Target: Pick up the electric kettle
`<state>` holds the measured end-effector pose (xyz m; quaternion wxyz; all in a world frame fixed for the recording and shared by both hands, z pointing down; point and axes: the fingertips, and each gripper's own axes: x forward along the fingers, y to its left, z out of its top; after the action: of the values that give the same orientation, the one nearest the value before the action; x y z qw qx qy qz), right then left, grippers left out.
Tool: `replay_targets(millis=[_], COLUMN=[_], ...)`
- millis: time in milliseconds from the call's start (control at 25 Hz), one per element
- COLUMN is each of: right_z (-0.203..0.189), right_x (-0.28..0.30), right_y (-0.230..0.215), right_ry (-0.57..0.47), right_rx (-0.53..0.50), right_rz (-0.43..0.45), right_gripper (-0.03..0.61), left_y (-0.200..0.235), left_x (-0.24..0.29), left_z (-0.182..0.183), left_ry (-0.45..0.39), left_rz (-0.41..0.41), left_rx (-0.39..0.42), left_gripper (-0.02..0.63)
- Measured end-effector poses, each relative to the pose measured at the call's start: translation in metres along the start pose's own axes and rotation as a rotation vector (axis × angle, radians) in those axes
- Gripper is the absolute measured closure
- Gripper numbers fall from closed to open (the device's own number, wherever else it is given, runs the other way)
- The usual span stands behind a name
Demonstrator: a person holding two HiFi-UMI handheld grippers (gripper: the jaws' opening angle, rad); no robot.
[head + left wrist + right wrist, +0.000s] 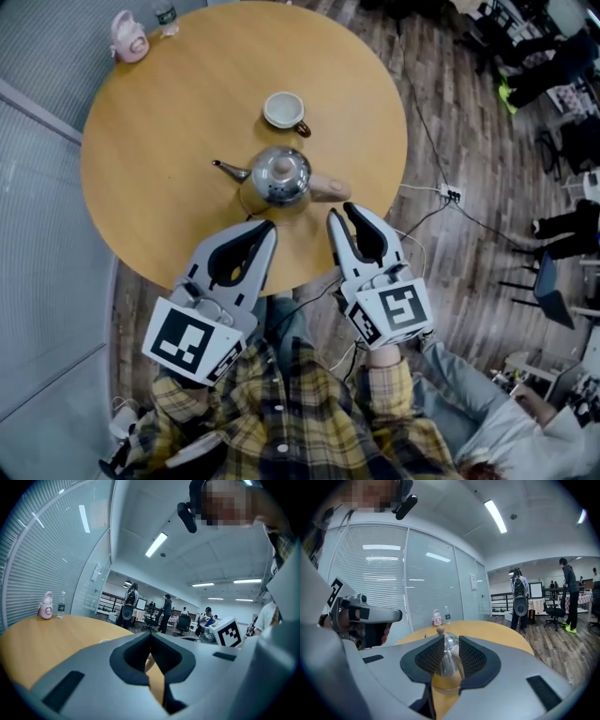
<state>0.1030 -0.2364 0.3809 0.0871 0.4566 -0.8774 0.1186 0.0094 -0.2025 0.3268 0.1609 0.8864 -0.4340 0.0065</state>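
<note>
left hand-held gripper: jaws pressed together, empty, over near edge of bench
right hand-held gripper: jaws slightly spread, pinching nothing, tips just short of handle
kettle: upright mid-bench, spout pointing left, untouched
risks: narrow gap may butt handle and shove kettle instead of straddling it; smooth rounded handle may slip; lift by handle alone may tip kettle and spill
containers: kettle lidded, contents hidden; cup beyond looks empty; pink bottle and clear bottle at far edge, fill unclear
</note>
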Motion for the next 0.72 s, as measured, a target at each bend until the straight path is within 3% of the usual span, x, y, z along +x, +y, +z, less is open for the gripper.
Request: replay_targets(millis=[320, 720], right_z=[-0.034, -0.076], right_x=[0.013, 0.031], right_y=[-0.022, -0.056], right_ry=[0.03, 0.101], right_rx=[-0.021, -0.035], right_rz=[-0.055, -0.188], right_gripper=[0.432, 0.326], left_y=[0.016, 0.029], left_x=[0.01, 0.018], left_z=[-0.016, -0.046], left_ry=[-0.013, 0.024], left_rz=[0.012, 0.023], left_rx=[0.002, -0.029], left_gripper=[0.611, 0.61])
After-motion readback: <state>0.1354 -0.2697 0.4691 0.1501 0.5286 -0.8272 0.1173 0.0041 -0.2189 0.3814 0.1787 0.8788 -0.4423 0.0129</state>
